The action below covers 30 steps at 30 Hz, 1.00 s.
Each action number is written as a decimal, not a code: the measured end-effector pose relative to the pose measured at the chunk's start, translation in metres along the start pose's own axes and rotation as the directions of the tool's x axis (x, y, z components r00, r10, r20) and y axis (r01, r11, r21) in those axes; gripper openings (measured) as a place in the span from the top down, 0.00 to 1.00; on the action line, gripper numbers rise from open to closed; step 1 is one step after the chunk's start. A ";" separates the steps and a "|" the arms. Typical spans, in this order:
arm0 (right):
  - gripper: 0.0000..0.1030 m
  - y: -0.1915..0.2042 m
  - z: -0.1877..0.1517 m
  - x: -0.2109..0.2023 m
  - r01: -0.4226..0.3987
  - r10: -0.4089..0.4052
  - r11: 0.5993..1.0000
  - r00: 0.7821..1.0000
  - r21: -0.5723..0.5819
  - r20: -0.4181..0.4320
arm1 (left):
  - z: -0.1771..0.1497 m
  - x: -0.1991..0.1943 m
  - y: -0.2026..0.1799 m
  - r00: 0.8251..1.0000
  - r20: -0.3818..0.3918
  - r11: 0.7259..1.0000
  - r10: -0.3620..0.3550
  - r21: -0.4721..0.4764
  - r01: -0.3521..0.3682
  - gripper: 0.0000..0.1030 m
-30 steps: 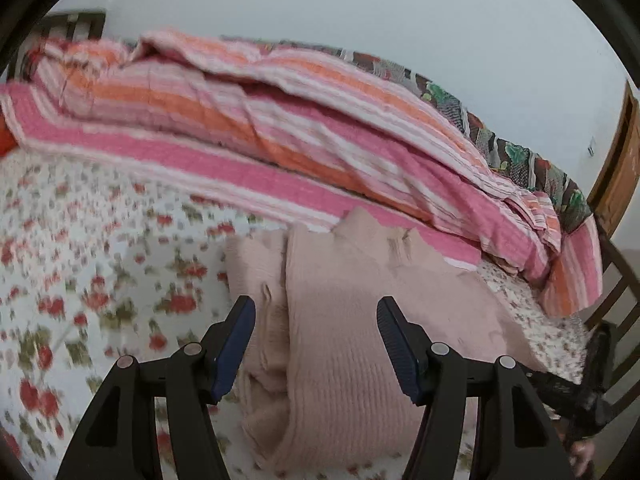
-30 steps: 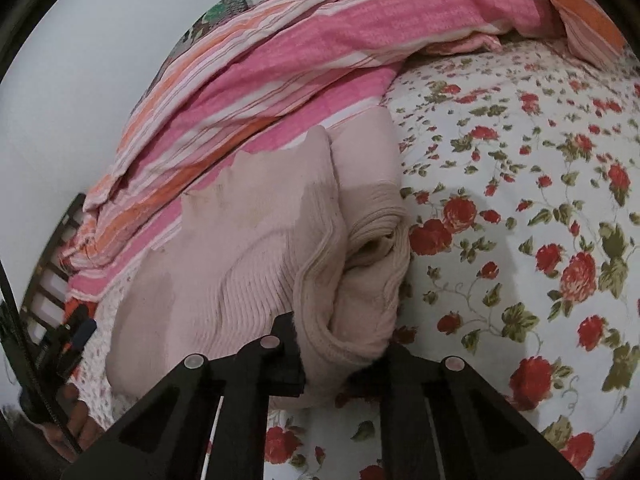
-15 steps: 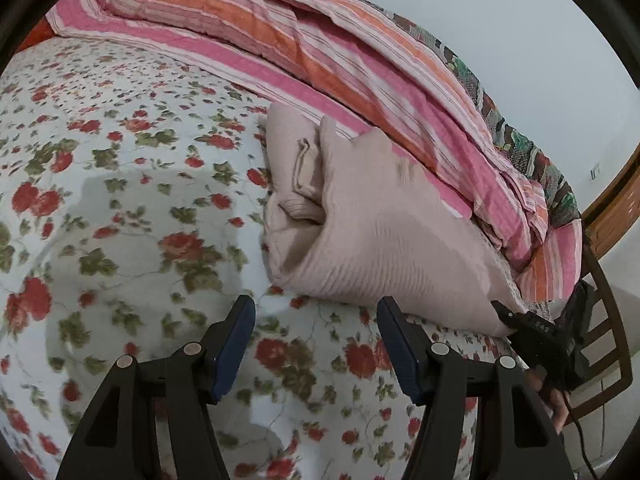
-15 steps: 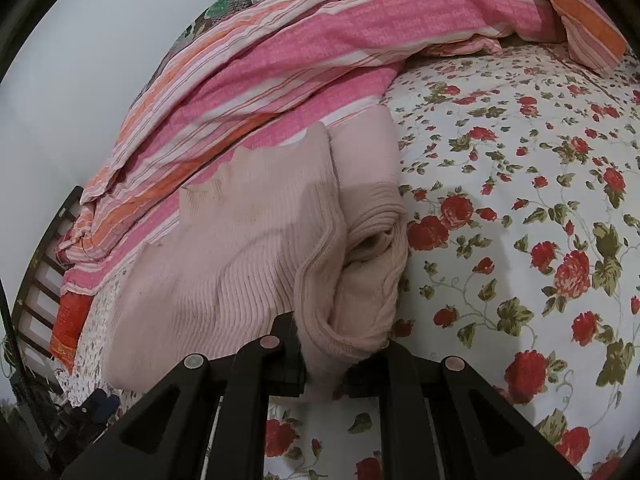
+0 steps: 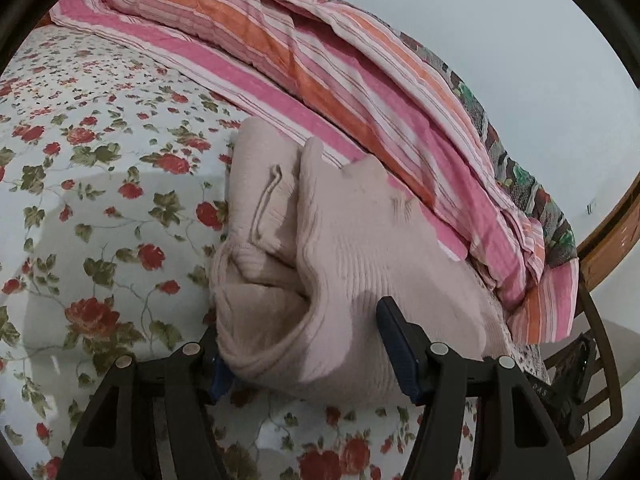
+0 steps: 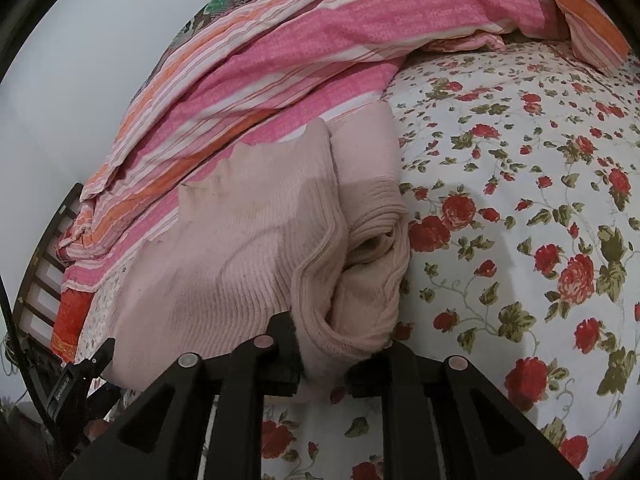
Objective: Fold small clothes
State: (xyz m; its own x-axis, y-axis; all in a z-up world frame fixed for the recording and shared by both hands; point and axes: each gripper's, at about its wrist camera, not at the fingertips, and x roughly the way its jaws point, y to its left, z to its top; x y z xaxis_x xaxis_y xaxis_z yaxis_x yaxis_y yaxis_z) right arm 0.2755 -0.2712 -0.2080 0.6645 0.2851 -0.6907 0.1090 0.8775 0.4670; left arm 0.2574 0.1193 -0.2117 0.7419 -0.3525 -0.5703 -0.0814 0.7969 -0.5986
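1. Bed with a floral sheet (image 5: 100,184), pale wall behind; a striped pink-orange quilt (image 5: 320,64) is heaped along the far side.
2. The sweater (image 5: 360,248), pale pink rib knit, lies on the sheet, partly folded, far edge touching the quilt. Its bulky layered end, with open folds showing, points toward both cameras.
3. Left gripper (image 5: 308,344): fingers spread, blue pads either side of the near folded end. The cloth bulges between them and hides the left pad; jaws not pressed in.
4. Right gripper (image 6: 340,344): fingers drawn close, pinching a ribbed edge of the sweater (image 6: 248,240) at the near hem. The cloth covers the fingertips, so pad contact itself is not visible.
5. Key relation: the sweater sits straight ahead of both grippers, long axis running near to far toward the quilt. Both are at the near end; the right one has the cloth, the left only straddles it.
6. Judgement: the next move needs the left to close on the bundle, then both carry the near end toward the far end. Risk: loose inner layers slipping out of the thick roll.
7. A dark wooden chair (image 5: 600,344) stands off the right bed edge in the left view.
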 end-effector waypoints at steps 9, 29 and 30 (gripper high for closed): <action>0.81 0.006 -0.003 -0.001 0.026 -0.024 0.999 0.999 -0.044 0.046 | 0.006 0.008 0.004 0.999 -0.008 0.999 0.039 -0.009 -0.039 0.70; 0.82 0.001 -0.001 0.000 0.026 -0.025 0.999 0.999 -0.036 0.030 | 0.008 0.014 -0.003 0.998 -0.002 0.997 0.062 0.043 -0.062 0.82; 0.87 0.001 -0.002 -0.001 0.025 -0.024 0.999 0.999 -0.036 0.039 | 0.007 0.012 -0.003 0.998 0.003 0.997 0.058 0.047 -0.059 0.83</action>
State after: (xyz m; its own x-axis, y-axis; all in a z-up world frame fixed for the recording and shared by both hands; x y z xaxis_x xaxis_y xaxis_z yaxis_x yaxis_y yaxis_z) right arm 0.2734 -0.2695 -0.2077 0.6897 0.2489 -0.6799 0.0993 0.8977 0.4293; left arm 0.2717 0.1159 -0.2127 0.7382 -0.3037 -0.6024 -0.0936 0.8382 -0.5373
